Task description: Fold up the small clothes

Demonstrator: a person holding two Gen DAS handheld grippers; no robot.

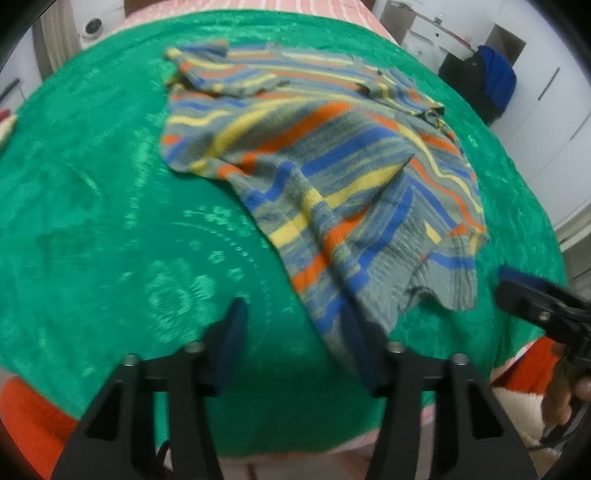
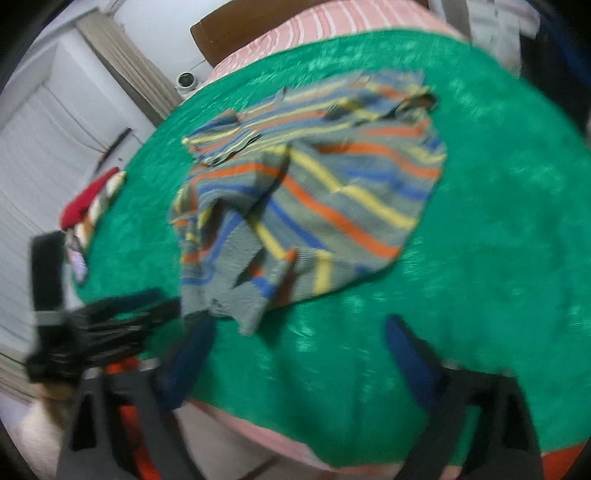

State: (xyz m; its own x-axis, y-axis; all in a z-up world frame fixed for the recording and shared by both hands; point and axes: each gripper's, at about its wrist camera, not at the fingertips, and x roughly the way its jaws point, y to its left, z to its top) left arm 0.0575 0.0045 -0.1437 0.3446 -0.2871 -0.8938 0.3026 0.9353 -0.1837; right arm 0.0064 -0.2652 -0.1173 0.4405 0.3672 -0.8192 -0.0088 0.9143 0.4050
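A small knit sweater [image 1: 325, 155] with grey, blue, orange and yellow stripes lies rumpled on a green cloth [image 1: 96, 206]; it also shows in the right wrist view [image 2: 314, 195]. My left gripper [image 1: 295, 332] is open and empty, its right finger close to the sweater's near hem. My right gripper [image 2: 299, 343] is open and empty, just short of the near hem. The right gripper also shows at the right edge of the left wrist view [image 1: 532, 295]. The left gripper shows at the left of the right wrist view [image 2: 122, 314].
The green cloth [image 2: 498, 221] covers a pink striped bed [image 2: 332, 18]. Folded clothes, red on top [image 2: 88, 199], lie at the cloth's left edge. A blue garment [image 1: 496, 77] hangs by white cabinets at the back right. A curtain [image 2: 122, 59] hangs at the back left.
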